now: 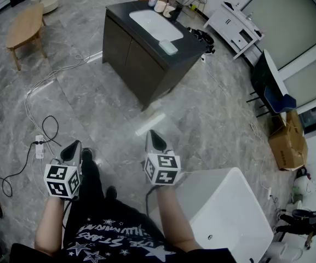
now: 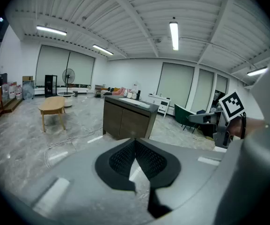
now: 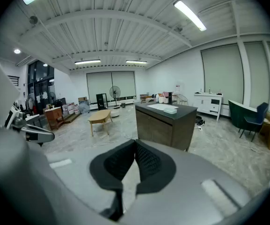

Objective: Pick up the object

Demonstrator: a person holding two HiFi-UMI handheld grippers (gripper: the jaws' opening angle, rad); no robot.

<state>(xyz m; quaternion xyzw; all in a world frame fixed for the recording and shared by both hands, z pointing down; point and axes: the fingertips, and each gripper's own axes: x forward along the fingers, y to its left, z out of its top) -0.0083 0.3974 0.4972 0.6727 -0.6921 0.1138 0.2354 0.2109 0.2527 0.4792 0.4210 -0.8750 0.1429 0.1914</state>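
Note:
A dark cabinet counter (image 1: 147, 53) with a white inset basin (image 1: 156, 24) stands ahead of me on the marble floor. A pale rectangular block (image 1: 168, 47) lies on its near end. A bottle and cups (image 1: 160, 4) stand at its far end. My left gripper (image 1: 73, 146) and right gripper (image 1: 155, 137) are held low, well short of the counter. Both point toward it. In the left gripper view the pads (image 2: 146, 159) meet at the tip with nothing between them. The right gripper's pads (image 3: 146, 161) also meet, empty, and the block (image 3: 170, 109) shows far off.
A white box-shaped unit (image 1: 223, 212) stands close at my right. Cables and a power strip (image 1: 39, 147) lie on the floor at left. A wooden table (image 1: 25, 26) is far left. A white sideboard (image 1: 234, 29), a dark chair (image 1: 267, 86) and a cardboard box (image 1: 288, 141) stand at right.

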